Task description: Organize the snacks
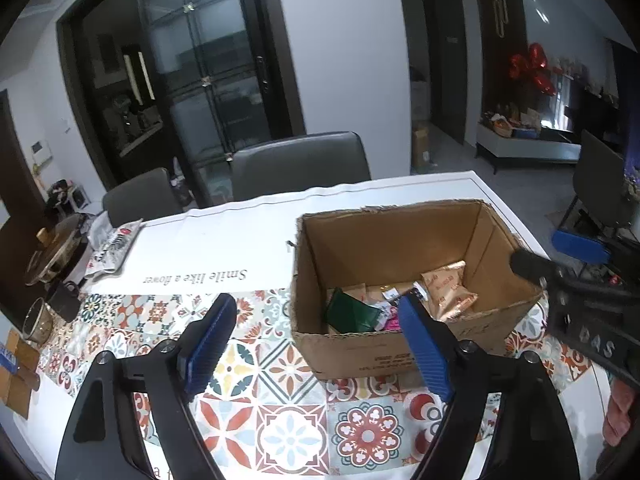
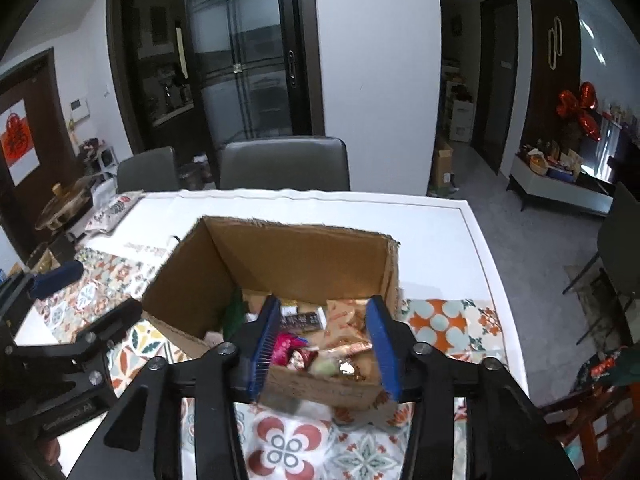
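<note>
An open cardboard box [image 1: 384, 240] [image 2: 296, 256] stands on the patterned tablecloth and holds several snack packets: beige pouches [image 1: 448, 288] [image 2: 346, 318], a green packet [image 1: 352, 312] and a pink wrapper [image 2: 286, 350]. My left gripper [image 1: 316, 336] is open with nothing between its blue pads, low over the cloth at the box's near left corner. My right gripper [image 2: 324, 344] is open over the box's near edge, above the snacks, and empty. The right gripper [image 1: 576, 264] also shows at the right edge of the left wrist view, and the left gripper [image 2: 56, 276] at the left of the right wrist view.
Two grey chairs [image 1: 300, 164] [image 2: 284, 162] stand behind the white table [image 2: 440, 232]. At the table's left end are a pot [image 1: 56, 248], a dark mug [image 1: 64, 300], a glass jar [image 1: 38, 320] and a printed bag [image 1: 112, 248]. A small carton [image 1: 16, 376] lies at the left edge.
</note>
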The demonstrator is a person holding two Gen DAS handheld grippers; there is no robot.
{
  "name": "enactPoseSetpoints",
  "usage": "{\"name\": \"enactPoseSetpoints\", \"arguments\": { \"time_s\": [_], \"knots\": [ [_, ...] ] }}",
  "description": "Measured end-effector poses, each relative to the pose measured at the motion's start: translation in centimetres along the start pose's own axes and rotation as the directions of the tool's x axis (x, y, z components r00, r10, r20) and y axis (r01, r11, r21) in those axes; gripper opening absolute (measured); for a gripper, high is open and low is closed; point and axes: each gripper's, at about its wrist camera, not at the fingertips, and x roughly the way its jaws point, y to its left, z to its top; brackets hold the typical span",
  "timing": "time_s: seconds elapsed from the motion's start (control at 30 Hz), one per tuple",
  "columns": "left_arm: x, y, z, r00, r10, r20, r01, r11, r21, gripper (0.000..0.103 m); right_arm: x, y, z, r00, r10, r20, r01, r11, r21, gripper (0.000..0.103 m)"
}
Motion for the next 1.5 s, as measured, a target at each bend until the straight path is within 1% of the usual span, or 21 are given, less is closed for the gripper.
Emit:
{"name": "enactPoseSetpoints", "arguments": {
  "time_s": [0.03, 0.1, 0.13, 0.23, 0.37, 0.43, 0.5, 0.57, 0.67, 0.77, 0.93, 1.07, 1.23, 1.5],
  "knots": [
    [-0.2, 0.1, -0.1, 1.000, 0.005, 0.008, -0.005, 1.000, -0.004, 0.086, -0.1, 0.0, -0.2, 1.000, -0.011, -0.006, 0.011, 1.000, 0.002, 0.061],
    [-0.7, 0.3, -0.2, 1.000, 0.009, 0.020, -0.008, 1.000, -0.014, 0.089, -0.5, 0.0, -0.6, 1.000, -0.029, -0.008, 0.029, 1.000, 0.008, 0.063],
    [-1.0, 0.4, -0.3, 1.000, 0.009, 0.026, -0.009, 1.000, -0.018, 0.091, -0.6, -0.1, -0.7, 0.999, -0.032, -0.013, 0.032, 0.999, 0.012, 0.067],
    [-2.0, 0.6, -0.6, 0.999, 0.011, 0.051, -0.010, 1.000, -0.017, 0.094, -1.4, -0.1, -1.4, 0.999, -0.038, -0.018, 0.039, 0.999, 0.030, 0.073],
    [-3.7, 0.6, -1.4, 0.994, 0.038, 0.103, -0.037, 0.999, -0.011, 0.098, -2.7, 0.1, -2.6, 0.999, -0.049, -0.012, 0.050, 0.998, 0.035, 0.078],
    [-4.8, 0.6, -1.9, 0.991, 0.047, 0.128, -0.046, 0.999, -0.007, 0.103, -3.5, 0.1, -3.1, 0.998, -0.067, -0.001, 0.067, 0.997, 0.033, 0.083],
    [-5.7, 0.7, -2.5, 0.988, 0.048, 0.147, -0.047, 0.999, -0.008, 0.103, -4.3, 0.3, -3.7, 0.997, -0.077, 0.013, 0.077, 0.997, 0.031, 0.086],
    [-6.5, 0.7, -3.1, 0.987, 0.042, 0.155, -0.041, 0.999, -0.010, 0.103, -5.3, 0.4, -4.4, 0.997, -0.073, 0.030, 0.072, 0.997, 0.040, 0.086],
    [-7.6, 0.8, -4.1, 0.986, 0.033, 0.163, -0.030, 0.999, -0.021, 0.103, -6.4, 0.3, -5.4, 0.996, -0.069, 0.049, 0.066, 0.996, 0.063, 0.090],
    [-8.7, 1.0, -5.3, 0.986, 0.024, 0.166, -0.019, 0.999, -0.033, 0.103, -7.6, 0.5, -6.6, 0.996, -0.064, 0.066, 0.060, 0.995, 0.074, 0.090],
    [-10.3, 1.3, -7.3, 0.984, 0.024, 0.176, -0.016, 0.999, -0.050, 0.103, -9.5, 1.2, -8.9, 0.989, -0.108, 0.106, 0.100, 0.992, 0.073, 0.090],
    [-11.2, 1.3, -8.7, 0.984, 0.012, 0.178, -0.002, 0.999, -0.054, 0.103, -10.9, 1.8, -10.3, 0.986, -0.117, 0.122, 0.110, 0.992, 0.063, 0.090],
    [-12.3, 1.5, -10.4, 0.983, -0.021, 0.182, 0.033, 0.997, -0.063, 0.103, -12.4, 2.1, -11.7, 0.986, -0.100, 0.136, 0.091, 0.993, 0.070, 0.090],
    [-13.9, 1.5, -12.3, 0.978, -0.032, 0.204, 0.048, 0.996, -0.075, 0.103, -14.3, 2.6, -13.9, 0.980, -0.101, 0.171, 0.089, 0.993, 0.073, 0.090]
  ]
}}
